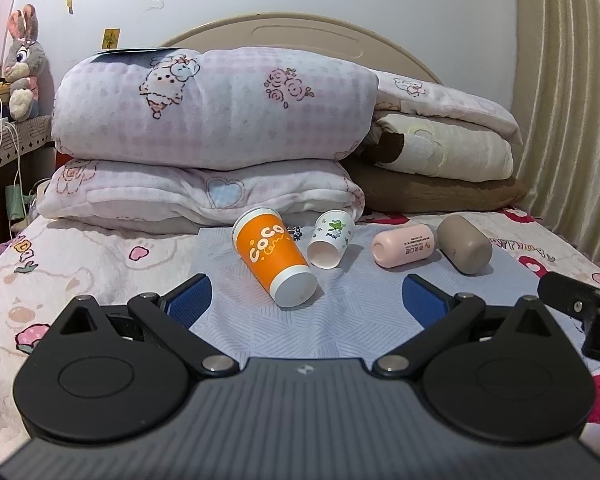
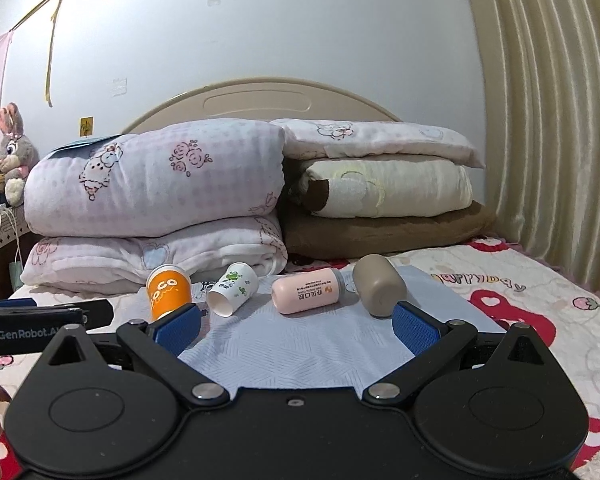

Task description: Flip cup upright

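Blue padded fingers (image 1: 190, 299) of the left gripper (image 1: 306, 300) stand wide apart at the lower middle of the left view, with nothing between them. The right gripper (image 2: 296, 326) is likewise spread apart and holds nothing, its blue pads (image 2: 414, 330) low in the right view.

Four cups lie on their sides in a row across the middle of both views, on a pale blue cloth (image 1: 284, 332) spread over the bed sheet (image 1: 80, 280). From left to right: an orange cup (image 1: 274, 256) with its white base turned toward the camera, a small white cup (image 1: 332, 238) with its open mouth facing forward and down, a pink cup (image 1: 404, 245), and a brown cup (image 1: 465, 244). The orange and white cups lie just beside each other; whether they touch I cannot tell. The pink and brown cups are close too.

In the right view the orange cup (image 2: 168, 292) is partly hidden behind the left-side pad, and the brown cup (image 2: 380, 286) sits just above the right-side pad. The white cup (image 2: 233, 289) and pink cup (image 2: 306, 290) show in the open gap between.

Bare cloth lies between the cups and both grippers. Behind the cups, folded blankets (image 1: 212, 120) rise close, touching or nearly touching the orange cup's far rim. The cloth's right edge (image 2: 460, 300) runs near the brown cup. A curtain (image 2: 540, 120) hangs along the right side of the frame.
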`<state>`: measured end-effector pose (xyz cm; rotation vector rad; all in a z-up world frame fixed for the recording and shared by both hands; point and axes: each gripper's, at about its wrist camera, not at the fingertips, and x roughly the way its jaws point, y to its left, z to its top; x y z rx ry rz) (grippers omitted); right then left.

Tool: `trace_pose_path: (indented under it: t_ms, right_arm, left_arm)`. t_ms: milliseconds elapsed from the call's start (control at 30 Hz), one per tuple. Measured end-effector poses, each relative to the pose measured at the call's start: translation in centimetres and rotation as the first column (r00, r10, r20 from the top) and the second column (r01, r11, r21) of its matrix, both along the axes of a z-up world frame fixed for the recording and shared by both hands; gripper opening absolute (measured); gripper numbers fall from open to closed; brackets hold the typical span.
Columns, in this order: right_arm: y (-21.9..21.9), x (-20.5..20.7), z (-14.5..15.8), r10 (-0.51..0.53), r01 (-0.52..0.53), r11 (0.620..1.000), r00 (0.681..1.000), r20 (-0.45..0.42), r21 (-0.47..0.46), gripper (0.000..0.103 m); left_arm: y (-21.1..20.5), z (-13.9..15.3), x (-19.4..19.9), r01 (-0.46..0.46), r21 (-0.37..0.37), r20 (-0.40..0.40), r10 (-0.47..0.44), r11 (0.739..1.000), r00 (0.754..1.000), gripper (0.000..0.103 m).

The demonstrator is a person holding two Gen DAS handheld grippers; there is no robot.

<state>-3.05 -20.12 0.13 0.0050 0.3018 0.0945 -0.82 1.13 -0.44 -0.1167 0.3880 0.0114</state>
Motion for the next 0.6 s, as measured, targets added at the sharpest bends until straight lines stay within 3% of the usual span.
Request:
trace_pose_path:
  t_ms: [600]
  right_arm:
    - [-0.40, 0.10, -0.22, -0.022, 0.022, 1.000, 0.999, -0.024, 0.009, 0.103]
  left_arm:
    - [0.07, -0.21, 0.00, -0.002, -0.006, -0.004, 0.001, 1.000, 1.000, 0.103]
